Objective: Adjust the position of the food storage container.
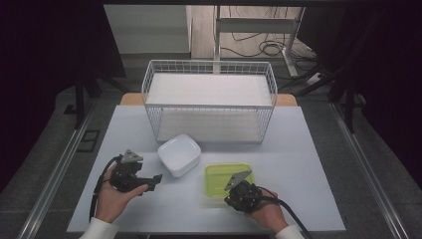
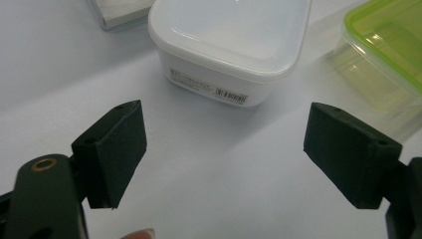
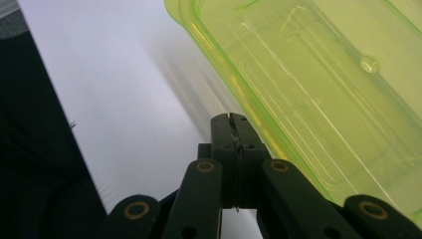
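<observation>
Nearest the camera in the right gripper view, the right gripper point(image 3: 233, 119) has its fingers pressed together with nothing between them, the tips right at the near rim of the green container point(image 3: 318, 89). In the high view that container point(image 1: 228, 178) lies at the lower middle of the frame, partly under the right gripper point(image 1: 242, 185).

As I judge it, the step in hand is taking hold of the green container. With the fingers together, they would first have to part, then straddle the thin rim squarely so it does not slip or tip.

The left gripper point(image 2: 224, 159) hovers with its fingers well apart and empty, aimed at the white container point(image 2: 234, 45) on the desk point(image 2: 59, 59). In the high view the left gripper point(image 1: 133, 174) sits at lower left, the white container point(image 1: 179, 154) just beside the green one.

Behind both, the white wire rack point(image 1: 209, 99) fills the upper middle; its lower shelf looks open at the front. The white container stands between the green one and the rack's left half and could be nudged.
</observation>
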Motion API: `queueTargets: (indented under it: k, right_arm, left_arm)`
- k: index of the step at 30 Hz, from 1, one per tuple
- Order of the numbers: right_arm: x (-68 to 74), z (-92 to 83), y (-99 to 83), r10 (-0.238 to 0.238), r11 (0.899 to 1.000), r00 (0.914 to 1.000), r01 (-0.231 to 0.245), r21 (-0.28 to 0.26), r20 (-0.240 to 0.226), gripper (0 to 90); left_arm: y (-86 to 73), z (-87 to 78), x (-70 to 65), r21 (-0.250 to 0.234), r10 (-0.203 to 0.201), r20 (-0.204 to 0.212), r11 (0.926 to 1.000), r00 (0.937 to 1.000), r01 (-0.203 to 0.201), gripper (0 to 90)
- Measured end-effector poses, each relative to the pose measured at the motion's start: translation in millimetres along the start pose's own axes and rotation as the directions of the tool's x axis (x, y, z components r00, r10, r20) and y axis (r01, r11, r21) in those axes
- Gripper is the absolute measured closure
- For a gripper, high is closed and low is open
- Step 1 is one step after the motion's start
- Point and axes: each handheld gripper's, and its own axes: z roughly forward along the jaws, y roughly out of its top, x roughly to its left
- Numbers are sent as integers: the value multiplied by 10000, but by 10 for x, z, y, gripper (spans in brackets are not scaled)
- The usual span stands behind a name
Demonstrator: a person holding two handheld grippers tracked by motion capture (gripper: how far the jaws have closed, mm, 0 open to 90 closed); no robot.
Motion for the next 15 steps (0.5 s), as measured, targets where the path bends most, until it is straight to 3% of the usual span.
queueTargets:
  k: [11, 13, 15]
  right_arm:
    - [-26, 9, 15, 33, 9998, 10000, -34, -215, -39, 891]
    - [0, -35, 4, 133, 9996, 9997, -138, -261, -192, 891]
    - [14, -146, -13, 232, 9974, 9991, -256, -680, -355, 891]
  left_arm:
    - [-6, 3, 2, 42, 38, -19, 10000, 10000, -38, 166]
    - [-1, 0, -3, 8, 18, 16, 10000, 10000, -18, 164]
    - [12, -13, -23, -78, -75, 168, 9999, 9998, 76, 163]
